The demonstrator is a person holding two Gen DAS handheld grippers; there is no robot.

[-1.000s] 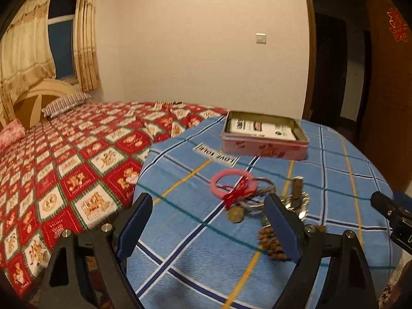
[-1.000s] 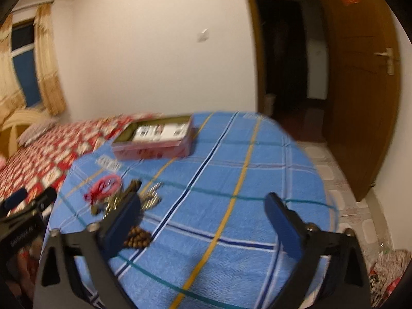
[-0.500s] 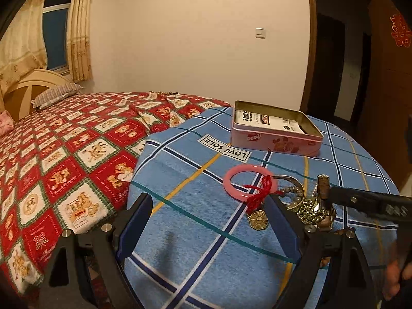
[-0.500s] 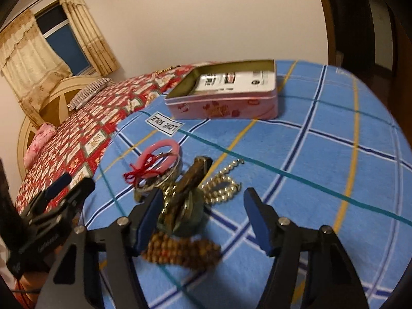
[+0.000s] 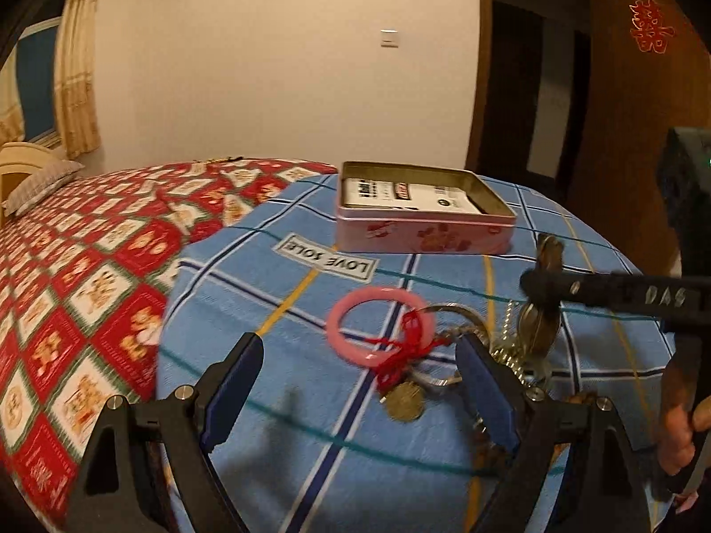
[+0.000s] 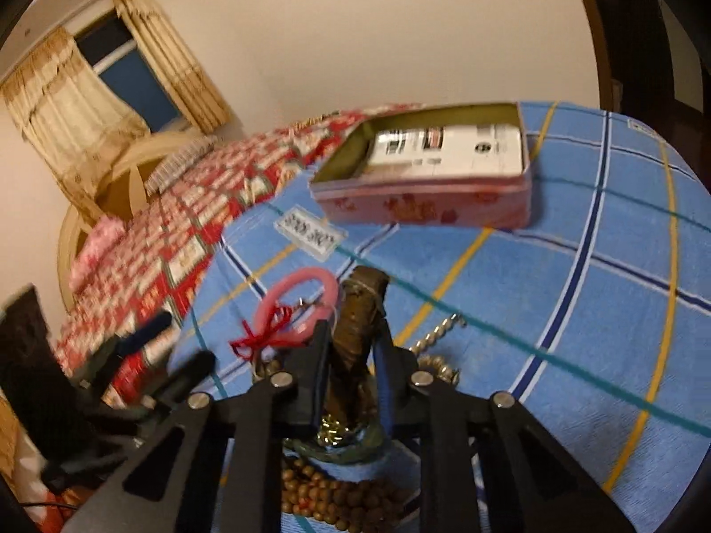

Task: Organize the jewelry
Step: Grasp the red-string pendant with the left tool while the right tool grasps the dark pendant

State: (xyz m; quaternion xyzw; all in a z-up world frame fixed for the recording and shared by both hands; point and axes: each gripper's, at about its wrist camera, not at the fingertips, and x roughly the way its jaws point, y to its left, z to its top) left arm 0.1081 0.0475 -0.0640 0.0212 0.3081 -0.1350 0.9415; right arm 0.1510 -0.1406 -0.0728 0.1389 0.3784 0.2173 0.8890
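Observation:
A pile of jewelry lies on the blue plaid table: a pink bangle (image 5: 380,326) (image 6: 298,306) with a red tassel, a brass coin charm (image 5: 405,403), a bead chain (image 6: 437,335) and brown wooden beads (image 6: 342,495). My right gripper (image 6: 353,348) (image 5: 540,288) is shut on a dark bronze brush-shaped ornament (image 6: 361,311) (image 5: 545,284) standing upright in the pile. My left gripper (image 5: 357,388) is open and empty, low over the table just in front of the bangle. An open pink tin (image 5: 424,222) (image 6: 426,197) holding a white packet sits behind.
A "LOVE SOLE" label (image 5: 328,259) lies on the cloth left of the tin. A bed with a red patterned cover (image 5: 89,266) touches the table's left side. A wooden door (image 5: 640,111) stands at the right.
My right gripper has moved in over the pile and closed on the bronze ornament. My left gripper has moved closer to the bangle and stays open.

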